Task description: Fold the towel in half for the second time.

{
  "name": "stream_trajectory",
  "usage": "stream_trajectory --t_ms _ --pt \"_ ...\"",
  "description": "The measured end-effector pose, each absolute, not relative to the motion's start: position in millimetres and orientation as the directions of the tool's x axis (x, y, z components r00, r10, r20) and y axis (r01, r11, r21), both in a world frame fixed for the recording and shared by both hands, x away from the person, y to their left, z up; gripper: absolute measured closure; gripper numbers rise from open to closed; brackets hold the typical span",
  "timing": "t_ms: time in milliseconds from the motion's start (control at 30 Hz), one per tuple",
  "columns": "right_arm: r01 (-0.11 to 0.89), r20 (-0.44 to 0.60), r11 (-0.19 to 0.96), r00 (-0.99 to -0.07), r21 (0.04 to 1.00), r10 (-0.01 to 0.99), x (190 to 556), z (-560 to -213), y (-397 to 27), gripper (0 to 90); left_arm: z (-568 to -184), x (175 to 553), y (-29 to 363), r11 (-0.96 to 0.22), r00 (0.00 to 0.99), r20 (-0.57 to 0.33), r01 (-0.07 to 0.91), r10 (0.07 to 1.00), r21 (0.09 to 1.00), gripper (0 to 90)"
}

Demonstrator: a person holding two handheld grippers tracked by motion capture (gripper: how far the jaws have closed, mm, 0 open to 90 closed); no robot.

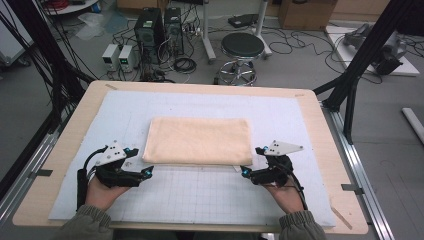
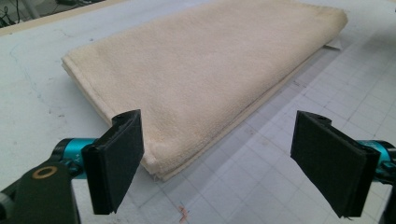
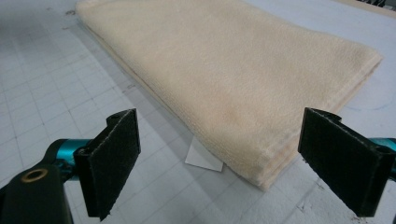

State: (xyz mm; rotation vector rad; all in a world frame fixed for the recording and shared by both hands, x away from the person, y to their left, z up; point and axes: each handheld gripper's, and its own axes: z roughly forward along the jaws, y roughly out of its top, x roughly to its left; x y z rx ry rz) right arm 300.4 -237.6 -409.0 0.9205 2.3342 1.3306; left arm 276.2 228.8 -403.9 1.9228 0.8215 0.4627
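Observation:
A folded cream towel (image 1: 197, 140) lies flat in the middle of a white gridded mat (image 1: 200, 195). My left gripper (image 1: 149, 171) sits low at the towel's near left corner, open, its pads apart from the cloth. In the left gripper view the towel (image 2: 201, 70) has its corner just ahead of the open jaws of my left gripper (image 2: 219, 149). My right gripper (image 1: 243, 171) is at the near right corner, also open. The right gripper view has the towel (image 3: 224, 60) and a small white tag (image 3: 204, 158) sticking out under its corner, ahead of my right gripper (image 3: 217, 144).
The mat covers most of a wooden table (image 1: 70, 130). Beyond the far edge stand a black stool (image 1: 242, 47) and computer towers (image 1: 150, 27) among floor cables. A black frame post (image 1: 357, 75) rises at the right.

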Motion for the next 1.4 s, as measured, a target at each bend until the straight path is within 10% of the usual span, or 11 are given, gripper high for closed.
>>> stream_trajectory --t_ms 1400 --pt "0.351 0.042 0.316 -0.724 0.881 0.688 265.1 -406.1 -273.3 11.6 -399.9 246.6 241.0 -0.311 0.687 0.0 0.33 0.727 0.891 6.8"
